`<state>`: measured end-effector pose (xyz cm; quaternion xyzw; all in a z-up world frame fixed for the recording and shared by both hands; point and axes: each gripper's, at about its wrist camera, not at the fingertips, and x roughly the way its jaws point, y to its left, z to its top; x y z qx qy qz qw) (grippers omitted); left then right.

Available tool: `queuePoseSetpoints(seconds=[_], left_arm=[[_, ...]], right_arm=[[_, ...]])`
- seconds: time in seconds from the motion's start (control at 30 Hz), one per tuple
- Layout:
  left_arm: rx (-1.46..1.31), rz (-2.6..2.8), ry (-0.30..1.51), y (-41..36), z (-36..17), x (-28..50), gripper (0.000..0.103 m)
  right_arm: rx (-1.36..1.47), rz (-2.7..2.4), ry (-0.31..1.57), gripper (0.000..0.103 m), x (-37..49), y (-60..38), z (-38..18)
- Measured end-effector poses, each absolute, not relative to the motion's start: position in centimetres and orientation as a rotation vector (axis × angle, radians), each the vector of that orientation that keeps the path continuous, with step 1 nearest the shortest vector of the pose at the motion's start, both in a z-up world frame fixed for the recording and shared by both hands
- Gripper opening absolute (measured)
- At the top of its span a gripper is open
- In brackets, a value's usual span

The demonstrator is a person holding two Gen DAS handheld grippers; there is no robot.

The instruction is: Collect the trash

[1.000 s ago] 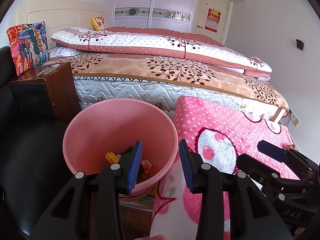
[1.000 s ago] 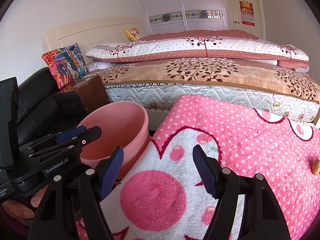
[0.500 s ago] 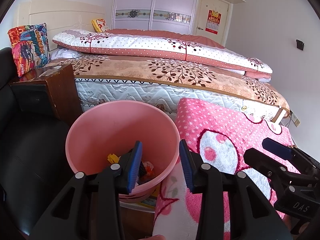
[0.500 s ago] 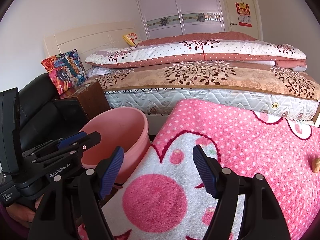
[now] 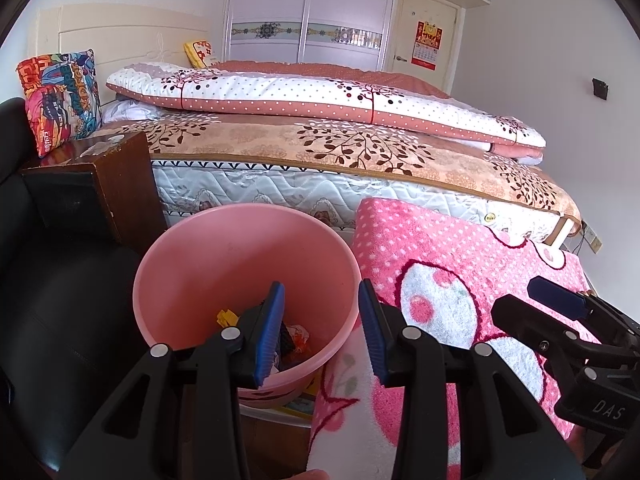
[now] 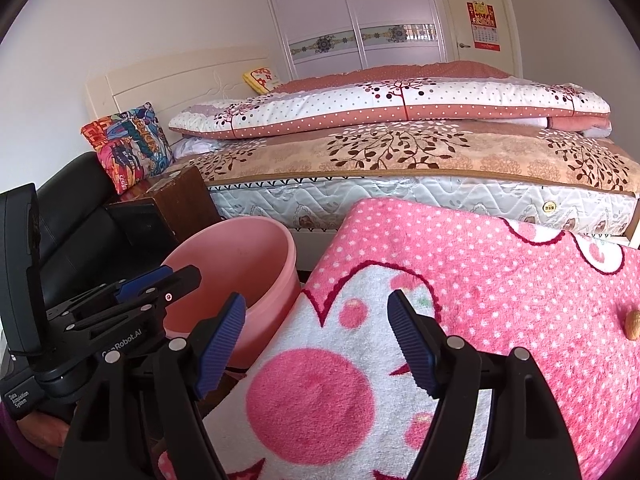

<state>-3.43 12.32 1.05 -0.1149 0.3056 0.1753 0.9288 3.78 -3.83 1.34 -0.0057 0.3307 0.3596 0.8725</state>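
Behind everything runs a bed [image 5: 360, 160] with a folded dotted quilt, its mattress edge lying past both pairs of fingers. Ahead of the left gripper [image 5: 320, 332], whose fingers are spread and hold nothing, stands a pink bucket [image 5: 240, 256]; its near rim sits under the gap between the fingers, and scraps of trash [image 5: 296, 338] lie at its bottom just beyond the left finger. Right of the bucket, touching or nearly touching its side, hangs the edge of a pink dotted blanket [image 6: 480, 280]. The right gripper [image 6: 316, 340] hovers over that blanket, fingers spread and bare. A peanut [image 6: 633, 324] rests on the blanket well to the right of its right finger. A dark wooden cabinet [image 5: 120, 184] crowds the bucket's far left side.
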Motion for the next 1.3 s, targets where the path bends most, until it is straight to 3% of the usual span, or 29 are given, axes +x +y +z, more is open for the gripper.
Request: queuePoseSetpoints(seconds=[1.3], left_arm=[[-0.216,0.343,0.632,11.64,0.68,-3.17,0.039]], right_arm=[[0.023,0.735,0.686,0.072,3.69,-4.33,1.6]])
